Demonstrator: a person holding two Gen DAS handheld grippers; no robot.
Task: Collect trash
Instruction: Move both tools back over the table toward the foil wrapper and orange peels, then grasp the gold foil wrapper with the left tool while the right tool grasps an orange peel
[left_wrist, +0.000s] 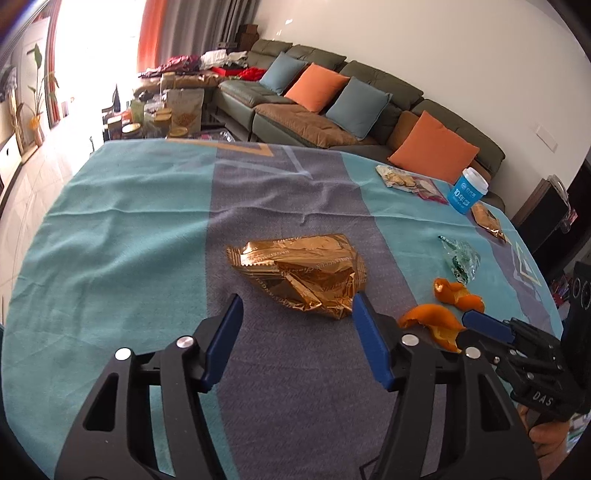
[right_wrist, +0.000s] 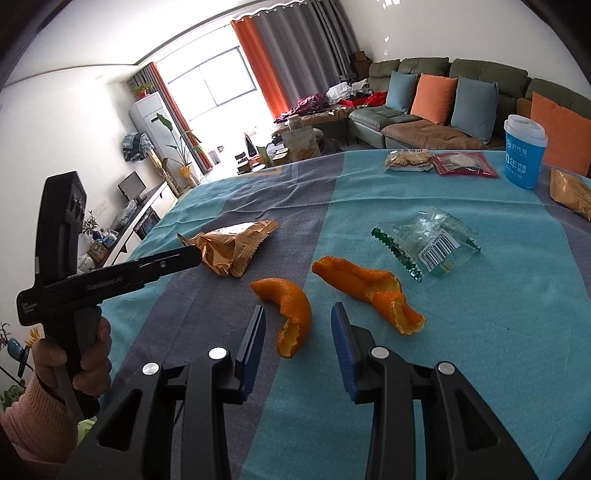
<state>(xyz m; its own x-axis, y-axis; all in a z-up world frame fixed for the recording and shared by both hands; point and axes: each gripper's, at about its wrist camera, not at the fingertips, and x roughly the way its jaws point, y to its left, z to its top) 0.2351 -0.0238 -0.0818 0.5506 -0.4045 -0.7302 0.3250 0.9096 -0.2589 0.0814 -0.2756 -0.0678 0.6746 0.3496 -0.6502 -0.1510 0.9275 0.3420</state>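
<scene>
A crumpled gold foil wrapper (left_wrist: 306, 273) lies on the blue and grey tablecloth (left_wrist: 129, 229). My left gripper (left_wrist: 295, 306) is open, its jaws wide apart just short of the wrapper's near edge. The wrapper also shows in the right wrist view (right_wrist: 232, 247), with the left gripper's fingertip at it. My right gripper (right_wrist: 298, 317) is open around the near end of a curved orange peel (right_wrist: 291, 310). A second orange peel (right_wrist: 365, 288) lies to its right. A clear plastic wrapper (right_wrist: 428, 247) lies beyond them.
A blue paper cup (right_wrist: 524, 151), a biscuit pack (right_wrist: 408, 160), a red packet (right_wrist: 463, 164) and a tan packet (right_wrist: 570, 194) sit at the far right of the table. A green sofa (left_wrist: 332, 110) with cushions stands behind.
</scene>
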